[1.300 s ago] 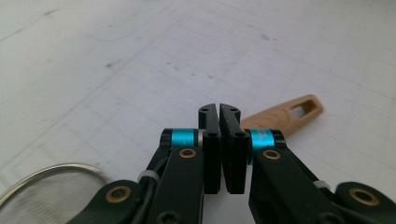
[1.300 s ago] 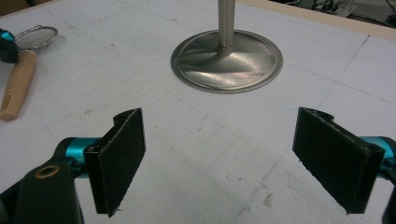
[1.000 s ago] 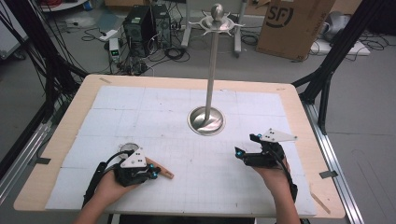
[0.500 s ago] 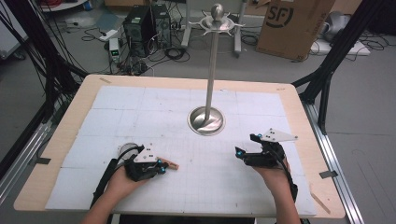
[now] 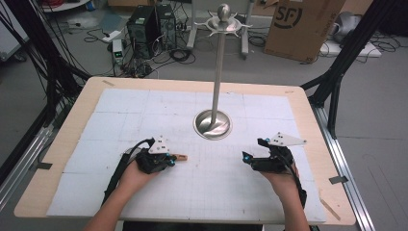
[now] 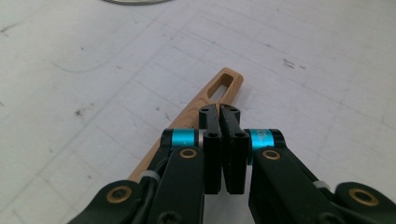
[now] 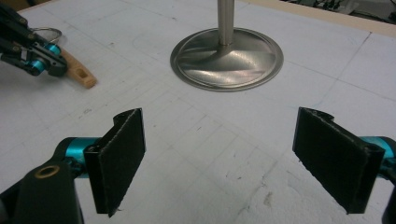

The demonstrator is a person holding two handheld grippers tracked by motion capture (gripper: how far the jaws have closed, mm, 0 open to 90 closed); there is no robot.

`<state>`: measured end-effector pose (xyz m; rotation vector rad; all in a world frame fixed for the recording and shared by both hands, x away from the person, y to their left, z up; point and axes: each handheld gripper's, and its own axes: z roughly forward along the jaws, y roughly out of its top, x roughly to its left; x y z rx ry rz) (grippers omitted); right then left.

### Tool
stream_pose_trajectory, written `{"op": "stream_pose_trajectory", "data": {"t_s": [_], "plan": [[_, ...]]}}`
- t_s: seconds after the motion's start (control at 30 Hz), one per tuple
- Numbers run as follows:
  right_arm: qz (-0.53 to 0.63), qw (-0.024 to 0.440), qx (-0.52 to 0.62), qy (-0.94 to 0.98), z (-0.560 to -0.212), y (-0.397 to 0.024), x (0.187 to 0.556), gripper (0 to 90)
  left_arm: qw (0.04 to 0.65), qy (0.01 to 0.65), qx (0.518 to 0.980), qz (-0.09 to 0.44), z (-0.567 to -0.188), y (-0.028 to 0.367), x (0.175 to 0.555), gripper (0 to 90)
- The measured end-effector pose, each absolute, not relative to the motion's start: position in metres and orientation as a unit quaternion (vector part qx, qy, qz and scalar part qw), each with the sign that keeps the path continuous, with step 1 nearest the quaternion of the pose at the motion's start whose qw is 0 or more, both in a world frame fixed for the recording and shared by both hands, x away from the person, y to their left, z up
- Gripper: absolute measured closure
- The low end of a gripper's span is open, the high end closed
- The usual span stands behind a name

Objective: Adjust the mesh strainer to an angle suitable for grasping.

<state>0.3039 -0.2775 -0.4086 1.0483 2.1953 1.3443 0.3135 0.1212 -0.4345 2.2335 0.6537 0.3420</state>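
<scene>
High view, cardboard box (image 5: 302,26) printed "SF"

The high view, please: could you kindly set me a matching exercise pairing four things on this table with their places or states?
1 light wooden slotted handle
2 shiny round metal stand base
3 left gripper
4 right gripper

A fingers wide apart
B fingers closed together
C middle of the white-covered table
D under the left gripper's tips

Pairs: 1-D, 2-C, 3-B, 4-A
</scene>
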Motion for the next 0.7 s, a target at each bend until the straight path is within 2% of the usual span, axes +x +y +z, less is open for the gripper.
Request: {"op": "stream_pose_trajectory", "data": {"t_s": [0.4, 0.7], "plan": [[0.476, 0.180, 0.369, 0.778, -0.409, -0.278, 0.304, 16.1, 0.371, 0.296, 0.868, 0.147, -0.431, 0.125, 0.338, 87.8], [0.474, 0.178, 0.371, 0.778, -0.409, -0.278, 0.304, 16.1, 0.370, 0.305, 0.865, 0.149, -0.431, 0.127, 0.341, 87.1]]}}
